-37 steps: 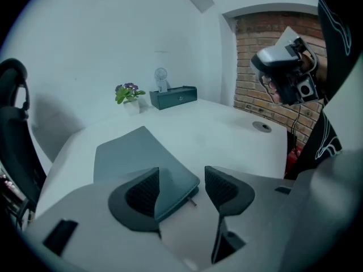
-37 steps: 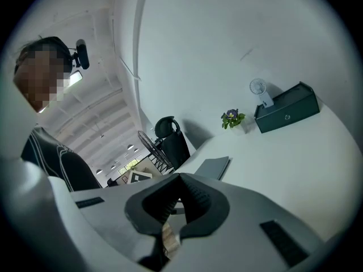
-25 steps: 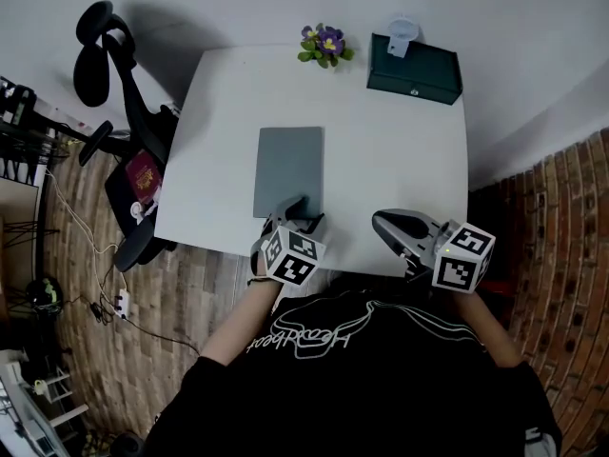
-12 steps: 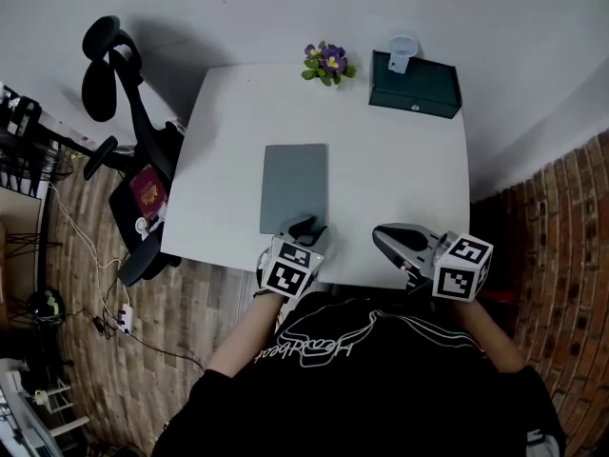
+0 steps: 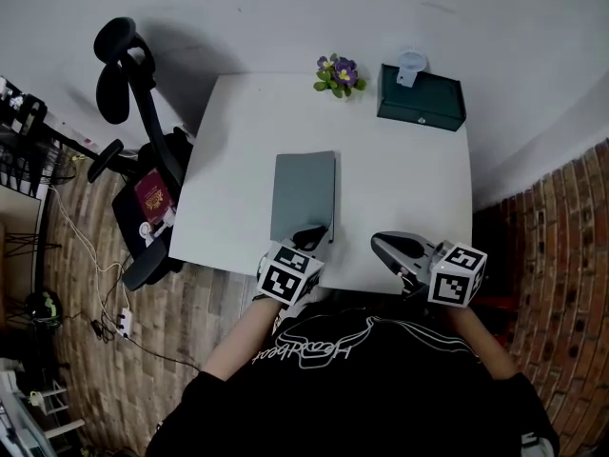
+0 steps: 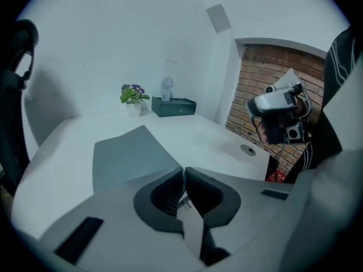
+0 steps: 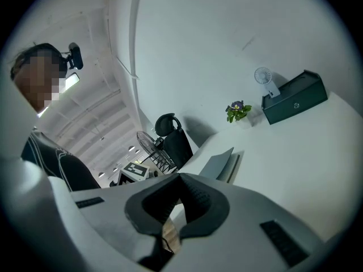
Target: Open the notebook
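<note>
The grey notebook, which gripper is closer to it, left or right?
Left. The left gripper is at the near edge of the notebook, jaws shut on it. The right gripper sits apart, off to the notebook's right.

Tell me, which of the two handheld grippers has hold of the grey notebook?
The left gripper: its jaws have just closed on the cover of the notebook at its near edge, which is raised. The right gripper hangs off to the side, holding nothing.

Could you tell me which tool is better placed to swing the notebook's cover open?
Left. The left tool has just closed on the near corner of the notebook, lifting its cover; the right tool sits apart, holding nothing.
</note>
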### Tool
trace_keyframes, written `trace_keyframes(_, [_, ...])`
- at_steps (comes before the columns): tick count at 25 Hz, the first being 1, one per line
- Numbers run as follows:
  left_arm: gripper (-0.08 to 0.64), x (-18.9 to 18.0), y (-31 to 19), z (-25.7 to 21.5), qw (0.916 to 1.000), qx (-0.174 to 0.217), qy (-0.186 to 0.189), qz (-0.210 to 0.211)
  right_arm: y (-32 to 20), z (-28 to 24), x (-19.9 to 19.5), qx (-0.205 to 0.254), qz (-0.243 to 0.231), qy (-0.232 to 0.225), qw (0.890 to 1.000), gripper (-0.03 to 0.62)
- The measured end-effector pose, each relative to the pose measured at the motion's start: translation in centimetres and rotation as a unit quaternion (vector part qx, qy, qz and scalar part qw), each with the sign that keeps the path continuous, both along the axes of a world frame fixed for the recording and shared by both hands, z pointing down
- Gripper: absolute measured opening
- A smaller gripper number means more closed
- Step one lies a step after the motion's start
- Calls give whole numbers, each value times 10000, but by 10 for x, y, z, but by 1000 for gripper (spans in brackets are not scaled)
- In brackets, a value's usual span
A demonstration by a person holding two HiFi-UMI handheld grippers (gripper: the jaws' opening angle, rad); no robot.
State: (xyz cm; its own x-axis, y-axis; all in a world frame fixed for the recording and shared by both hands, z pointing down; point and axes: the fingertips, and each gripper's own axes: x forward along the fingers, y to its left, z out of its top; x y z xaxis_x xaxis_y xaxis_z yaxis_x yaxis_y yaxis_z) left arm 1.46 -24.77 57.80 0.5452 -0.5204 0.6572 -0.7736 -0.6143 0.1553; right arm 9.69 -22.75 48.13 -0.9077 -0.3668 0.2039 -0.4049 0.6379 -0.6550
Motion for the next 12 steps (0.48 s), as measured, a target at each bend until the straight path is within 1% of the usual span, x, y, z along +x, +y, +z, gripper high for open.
trace_keyframes(7, [40,-20,-1,-26,9997,-43,199,97,0,-19,-22,34,126,-162,9998,2])
trace_keyframes(12, [38,-38,2,-47,9998,111,87,160,-1,-30,-39,101,169,-202,9996,2])
